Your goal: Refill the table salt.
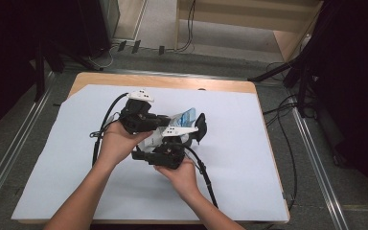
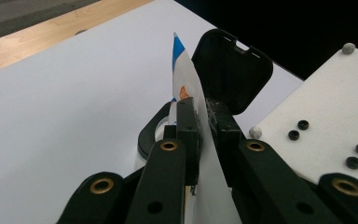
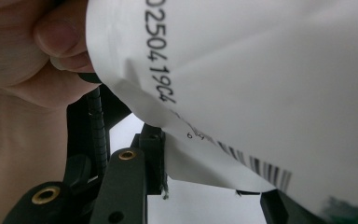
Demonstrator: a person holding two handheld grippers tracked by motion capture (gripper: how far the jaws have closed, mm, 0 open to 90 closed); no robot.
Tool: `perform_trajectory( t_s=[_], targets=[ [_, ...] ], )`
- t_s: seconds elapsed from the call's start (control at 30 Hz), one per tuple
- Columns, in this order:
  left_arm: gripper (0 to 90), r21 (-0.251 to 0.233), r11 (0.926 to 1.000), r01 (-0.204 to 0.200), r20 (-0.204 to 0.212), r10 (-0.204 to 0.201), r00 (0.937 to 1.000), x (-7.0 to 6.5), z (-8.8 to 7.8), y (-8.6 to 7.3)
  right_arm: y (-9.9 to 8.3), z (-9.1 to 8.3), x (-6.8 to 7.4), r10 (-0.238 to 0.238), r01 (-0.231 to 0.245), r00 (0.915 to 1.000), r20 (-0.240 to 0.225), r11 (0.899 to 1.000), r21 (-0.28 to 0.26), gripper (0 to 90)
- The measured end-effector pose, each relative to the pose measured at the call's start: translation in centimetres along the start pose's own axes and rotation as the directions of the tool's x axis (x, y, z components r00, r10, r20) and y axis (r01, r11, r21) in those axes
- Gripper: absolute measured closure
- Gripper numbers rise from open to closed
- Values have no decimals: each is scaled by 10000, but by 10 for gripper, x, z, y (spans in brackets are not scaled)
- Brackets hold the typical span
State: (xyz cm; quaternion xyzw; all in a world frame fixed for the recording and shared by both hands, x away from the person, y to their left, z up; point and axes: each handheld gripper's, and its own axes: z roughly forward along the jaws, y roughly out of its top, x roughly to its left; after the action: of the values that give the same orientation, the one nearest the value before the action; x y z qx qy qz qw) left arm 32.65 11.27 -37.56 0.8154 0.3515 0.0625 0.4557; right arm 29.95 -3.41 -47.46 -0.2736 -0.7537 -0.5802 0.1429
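Two grippers meet mid-table: the left gripper is clenched on one white pouch; the right gripper grasps the pouch too, beside one open black case.

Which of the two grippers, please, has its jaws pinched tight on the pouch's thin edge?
The left gripper: its jaws squeeze the white pouch flat, while the right gripper stands wider around it.

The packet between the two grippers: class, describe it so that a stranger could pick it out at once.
On the white sheet covering the table, find the left gripper and right gripper at the middle. The packet stands pinched in the left gripper's jaws. It is thin and white with a blue tip, unlike the black lidded box behind it.
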Motion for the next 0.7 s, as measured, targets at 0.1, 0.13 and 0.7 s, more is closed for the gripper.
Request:
perform_trajectory(
  t_s=[0.1, 0.13, 0.7],
  targets=[
    [861, -55, 10000, 23, -1, -23, 10000, 0, 1, 0, 0, 0, 1, -187, 187, 9997, 156, 9998, 46, 631],
    [861, -39, 10000, 22, 21, -22, 10000, 0, 1, 0, 0, 0, 1, -318, 317, 9991, 272, 9995, 74, 623],
    [861, -167, 9999, -4, -30, 3, 10000, 0, 0, 0, -1, 1, 6, -809, 794, 9951, 560, 9965, 279, 641]
  ],
)
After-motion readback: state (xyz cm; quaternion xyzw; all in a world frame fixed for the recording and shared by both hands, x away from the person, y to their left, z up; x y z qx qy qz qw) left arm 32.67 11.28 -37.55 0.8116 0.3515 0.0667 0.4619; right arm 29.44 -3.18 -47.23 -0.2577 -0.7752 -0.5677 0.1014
